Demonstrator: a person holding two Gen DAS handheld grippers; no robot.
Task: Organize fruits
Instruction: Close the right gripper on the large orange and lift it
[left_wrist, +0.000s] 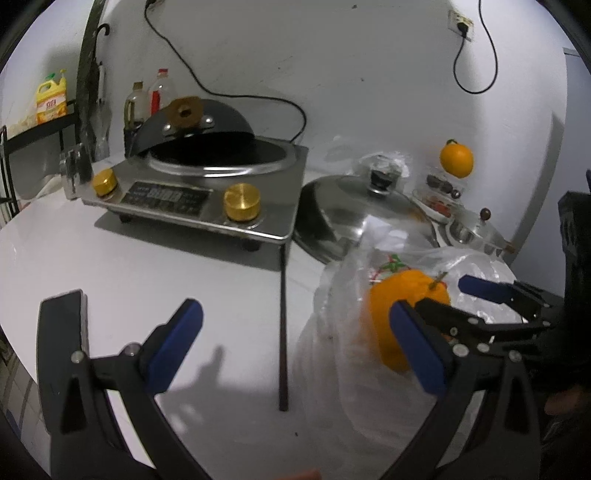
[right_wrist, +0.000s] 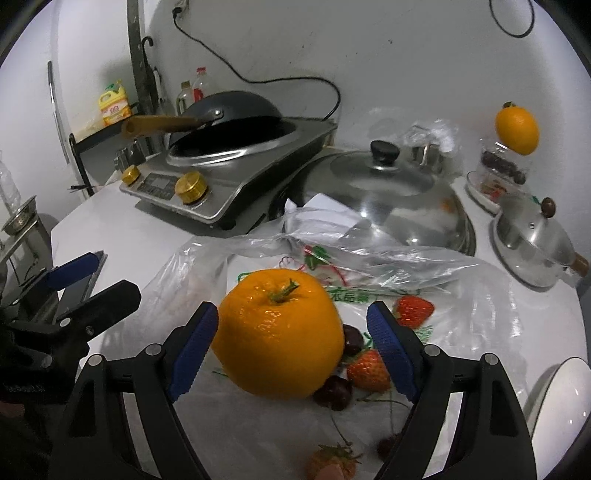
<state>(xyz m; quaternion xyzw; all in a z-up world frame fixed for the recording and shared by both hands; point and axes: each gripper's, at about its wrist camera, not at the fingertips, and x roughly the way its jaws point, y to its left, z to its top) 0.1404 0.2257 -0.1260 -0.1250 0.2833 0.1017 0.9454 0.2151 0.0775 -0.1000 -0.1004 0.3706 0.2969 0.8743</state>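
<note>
A large orange (right_wrist: 280, 332) with a short green stem lies on a clear plastic bag (right_wrist: 369, 254) spread on the white table. My right gripper (right_wrist: 291, 310) is open, its blue pads on either side of the orange; a gap shows at the right pad. Beside the orange on the bag lie strawberries (right_wrist: 413, 310) and dark cherries (right_wrist: 332, 393). My left gripper (left_wrist: 295, 310) is open over bare table left of the bag, holding nothing. In the left wrist view the orange (left_wrist: 402, 310) sits behind the bag, with the right gripper (left_wrist: 443, 295) around it. A second orange (right_wrist: 517, 129) rests on a clear container at the back right.
An induction cooker with a black wok (right_wrist: 229, 147) stands at the back left. A steel lid (right_wrist: 388, 192) and a small steel teapot (right_wrist: 532, 236) sit behind the bag. A white dish rim (right_wrist: 561, 406) is at the near right. A dark phone-like slab (left_wrist: 62, 325) lies at the table's left edge.
</note>
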